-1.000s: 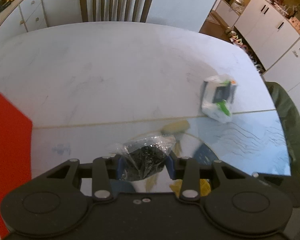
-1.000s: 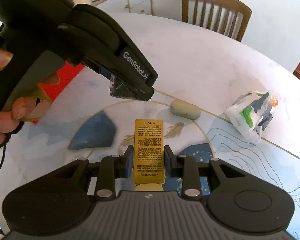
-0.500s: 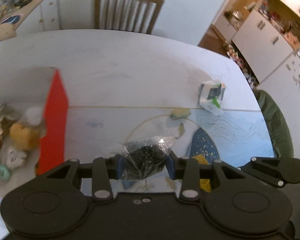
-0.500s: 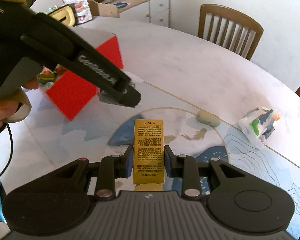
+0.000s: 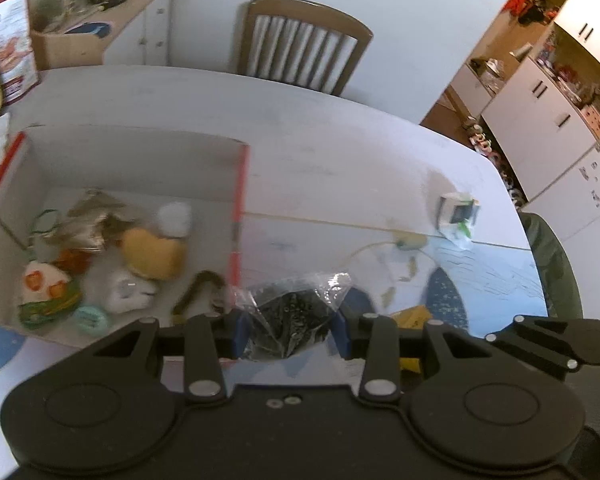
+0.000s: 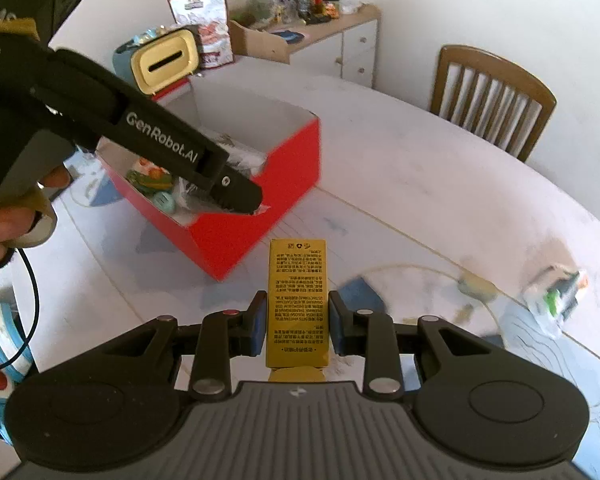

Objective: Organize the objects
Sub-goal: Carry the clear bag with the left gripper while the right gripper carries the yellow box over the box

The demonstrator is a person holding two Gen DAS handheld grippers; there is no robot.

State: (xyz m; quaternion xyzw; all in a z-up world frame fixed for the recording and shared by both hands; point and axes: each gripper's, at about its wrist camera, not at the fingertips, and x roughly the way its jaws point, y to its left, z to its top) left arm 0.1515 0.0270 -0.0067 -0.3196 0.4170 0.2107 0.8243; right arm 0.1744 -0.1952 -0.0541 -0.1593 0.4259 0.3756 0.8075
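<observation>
My left gripper is shut on a clear plastic bag of small black pieces and hangs by the right wall of the red box. Inside that box lie several small toys and packets, among them a yellow plush. In the right wrist view my right gripper is shut on a flat gold-yellow packet above the table, in front of the red box. The left gripper shows there over the box's near corner, held by a person's hand.
On the white oval table lie a clear bag with white and green contents and a pale green oval piece at the right. A wooden chair stands behind. A yellow container and a sideboard sit beyond the box.
Both grippers have swung left and risen with their loads. The red box came into full view, and the left gripper now hangs at its edge. Neither grip has changed.
</observation>
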